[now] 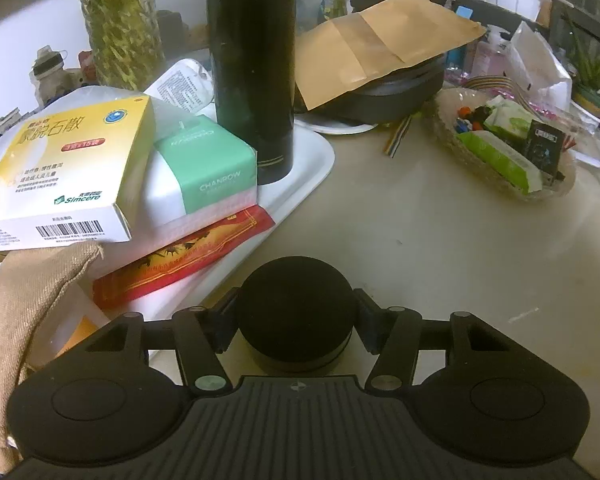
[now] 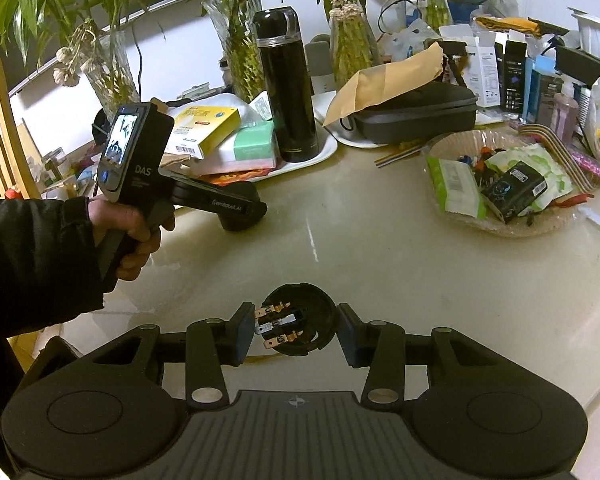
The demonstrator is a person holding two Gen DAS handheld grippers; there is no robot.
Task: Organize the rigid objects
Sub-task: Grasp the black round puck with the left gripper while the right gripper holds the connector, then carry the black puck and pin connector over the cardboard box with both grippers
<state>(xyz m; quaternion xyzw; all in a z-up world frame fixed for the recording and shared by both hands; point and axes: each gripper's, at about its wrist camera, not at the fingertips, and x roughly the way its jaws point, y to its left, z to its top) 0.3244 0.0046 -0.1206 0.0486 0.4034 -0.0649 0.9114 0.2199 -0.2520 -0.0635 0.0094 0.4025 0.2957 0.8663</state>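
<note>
A black round puck-like piece (image 1: 296, 312) stands on the beige table (image 1: 440, 248) beside the white tray's (image 1: 308, 176) front edge. My left gripper (image 1: 296, 320) is closed around it, both pads against its sides. In the right wrist view a hand (image 2: 128, 224) holds that gripper (image 2: 240, 216) low over the table by the tray (image 2: 328, 146). My right gripper (image 2: 296, 332) is shut on a black round electrical part (image 2: 300, 320) with copper contacts facing the camera, held above the table's near edge.
The tray carries a tall black flask (image 1: 256, 72), a yellow medicine box (image 1: 68, 176), a green tissue pack (image 1: 208, 164) and a red packet (image 1: 188, 256). A woven basket (image 1: 508, 196) of small packets sits right, and a dark case under a brown envelope (image 1: 380, 44) lies behind. Glass vases (image 2: 240, 40) line the back.
</note>
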